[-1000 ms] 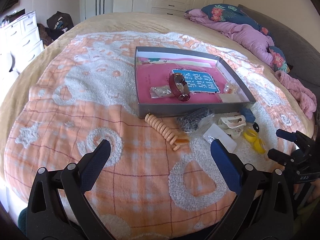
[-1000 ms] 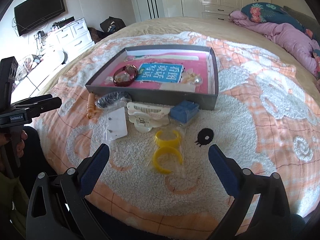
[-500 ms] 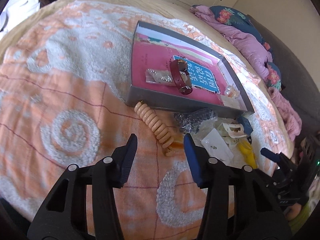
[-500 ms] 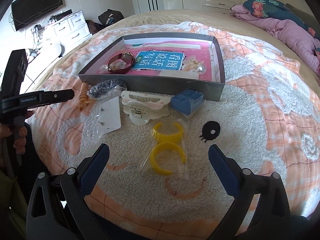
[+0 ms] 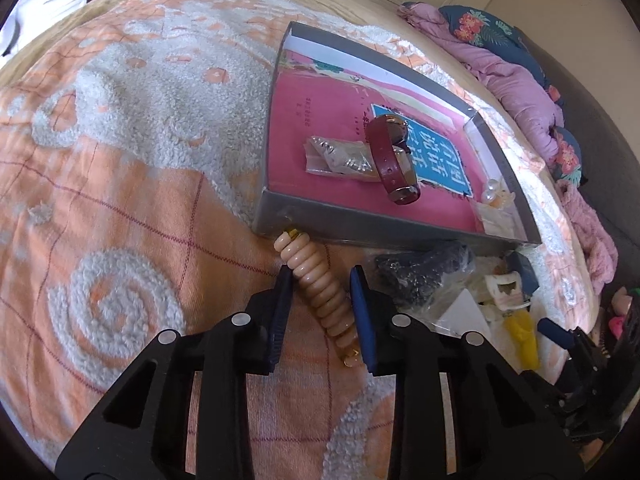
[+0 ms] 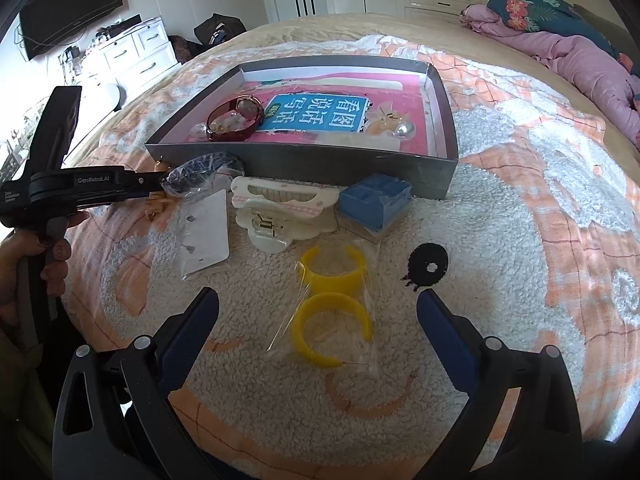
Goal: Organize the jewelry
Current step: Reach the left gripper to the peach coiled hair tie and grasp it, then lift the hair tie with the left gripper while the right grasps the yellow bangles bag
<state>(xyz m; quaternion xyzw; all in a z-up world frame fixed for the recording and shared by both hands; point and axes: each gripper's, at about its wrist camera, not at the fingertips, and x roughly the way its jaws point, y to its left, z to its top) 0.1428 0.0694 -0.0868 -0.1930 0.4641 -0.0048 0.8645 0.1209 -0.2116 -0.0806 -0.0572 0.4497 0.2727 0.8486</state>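
While its jaws had just been closing from wide open, the left gripper straddled the beaded bracelet (pads apparently not yet pressing), having dropped closer to the gray tray. From the right view, the right gripper gaped, unchanged, over yellow bangles near the tray.
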